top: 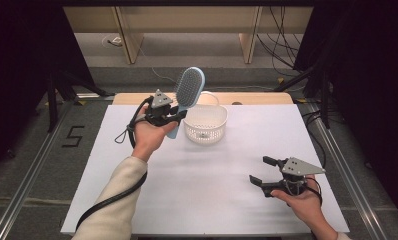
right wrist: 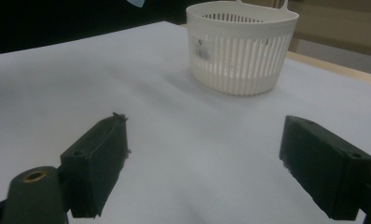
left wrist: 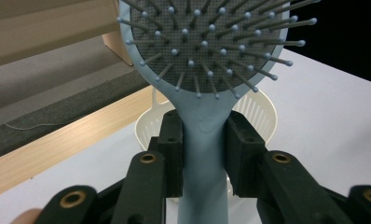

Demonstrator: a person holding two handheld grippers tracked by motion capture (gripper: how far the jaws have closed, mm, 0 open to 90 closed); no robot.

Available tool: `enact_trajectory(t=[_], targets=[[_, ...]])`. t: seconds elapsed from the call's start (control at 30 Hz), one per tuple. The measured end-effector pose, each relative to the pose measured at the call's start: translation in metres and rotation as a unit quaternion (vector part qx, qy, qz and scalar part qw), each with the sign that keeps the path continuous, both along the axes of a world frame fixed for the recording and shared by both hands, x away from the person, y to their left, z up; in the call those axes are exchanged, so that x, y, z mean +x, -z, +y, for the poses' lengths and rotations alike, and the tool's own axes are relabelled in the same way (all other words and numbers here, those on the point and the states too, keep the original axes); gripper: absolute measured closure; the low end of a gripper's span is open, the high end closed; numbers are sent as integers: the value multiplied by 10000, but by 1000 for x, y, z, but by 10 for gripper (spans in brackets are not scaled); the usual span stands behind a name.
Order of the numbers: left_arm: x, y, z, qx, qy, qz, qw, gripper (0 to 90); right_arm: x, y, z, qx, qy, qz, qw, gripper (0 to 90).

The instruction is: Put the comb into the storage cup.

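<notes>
A light blue hairbrush (top: 188, 91) stands nearly upright in the air, bristle pad facing me, just left of a white slotted basket (top: 205, 123). My left gripper (top: 179, 116) is shut on the brush's handle (left wrist: 203, 154); the bristled head (left wrist: 207, 42) rises above the jaws, with the basket (left wrist: 260, 109) behind and below it. My right gripper (top: 259, 170) rests low over the table's front right, open, nothing between its fingers (right wrist: 97, 163). The basket (right wrist: 241, 46) sits well ahead of it and looks empty.
A white board (top: 202, 170) covers the table; a wooden strip (top: 257, 98) runs along its far edge. Dark floor, cables and tripod legs surround the table. Wooden furniture legs (top: 128, 37) stand beyond.
</notes>
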State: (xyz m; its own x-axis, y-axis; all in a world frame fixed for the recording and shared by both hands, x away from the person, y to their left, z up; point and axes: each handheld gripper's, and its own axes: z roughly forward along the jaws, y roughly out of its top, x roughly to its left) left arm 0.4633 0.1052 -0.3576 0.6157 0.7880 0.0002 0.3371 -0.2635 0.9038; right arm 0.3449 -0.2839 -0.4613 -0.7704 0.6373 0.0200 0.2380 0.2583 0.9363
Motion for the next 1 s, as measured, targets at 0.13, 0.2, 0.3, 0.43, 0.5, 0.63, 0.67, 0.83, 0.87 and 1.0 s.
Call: enact_trajectory(t=[0.13, 0.2, 0.3, 0.43, 0.5, 0.63, 0.67, 0.83, 0.87, 1.0], targets=[[0, 0, 0, -2, -2, -1, 10000, 700, 0, 0, 0, 3, 4, 2, 10000, 164], [1, 0, -1, -2, 3, -7, 10000, 700, 0, 0, 0, 6, -3, -1, 10000, 164], [2, 0, -1, -12, 3, -10, 10000, 700, 0, 0, 0, 4, 2, 0, 10000, 164], [3, 0, -1, -13, -13, -24, 10000, 700, 0, 0, 0, 8, 7, 1, 10000, 164], [3, 0, -1, -4, -1, -22, 10000, 700, 0, 0, 0, 7, 2, -1, 10000, 164], [4, 0, -2, -18, 2, -26, 10000, 700, 0, 0, 0, 17, 0, 1, 10000, 164], [4, 0, -2, -19, -1, -30, 10000, 700, 0, 0, 0, 6, 3, -3, 10000, 164], [6, -1, -3, -32, -3, -46, 10000, 700, 0, 0, 0, 19, 2, -2, 10000, 164], [6, -1, -3, -32, 2, -50, 10000, 700, 0, 0, 0, 15, 3, 2, 10000, 164], [7, -1, -5, -28, 37, -53, 10000, 700, 0, 0, 0, 16, 1, 1, 10000, 164]])
